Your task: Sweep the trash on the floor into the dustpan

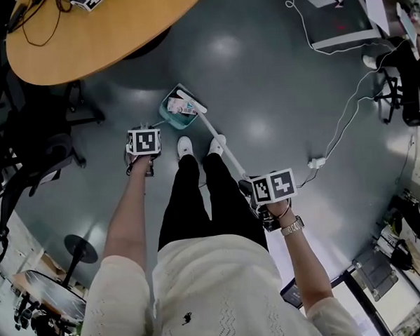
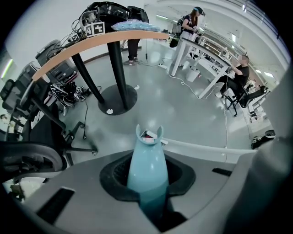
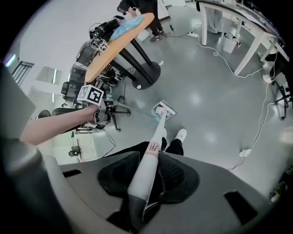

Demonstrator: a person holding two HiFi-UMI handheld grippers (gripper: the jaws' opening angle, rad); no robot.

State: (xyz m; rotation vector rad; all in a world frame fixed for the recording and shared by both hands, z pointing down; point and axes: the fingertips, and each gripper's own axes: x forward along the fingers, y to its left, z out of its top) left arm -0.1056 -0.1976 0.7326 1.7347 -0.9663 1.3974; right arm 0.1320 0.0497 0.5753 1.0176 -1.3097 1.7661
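A teal dustpan (image 1: 178, 109) stands on the grey floor just ahead of my white shoes, with pale scraps of trash (image 1: 184, 107) lying inside it. My left gripper (image 1: 144, 147) is shut on the dustpan's teal handle (image 2: 146, 167), which runs up between the jaws. My right gripper (image 1: 271, 193) is shut on the broom's white handle (image 3: 147, 170). The broom (image 1: 215, 139) slants down to the left, and its head (image 3: 160, 115) rests at the dustpan's mouth (image 3: 165, 109). In the left gripper view the white broom handle (image 2: 201, 147) crosses behind the pan.
A round wooden table (image 1: 97, 33) on a black pedestal (image 2: 118, 98) stands ahead to the left. Black office chairs (image 1: 34, 166) crowd the left side. A white cable and power strip (image 1: 315, 163) lie on the floor at the right. White desks (image 2: 206, 64) and people stand farther off.
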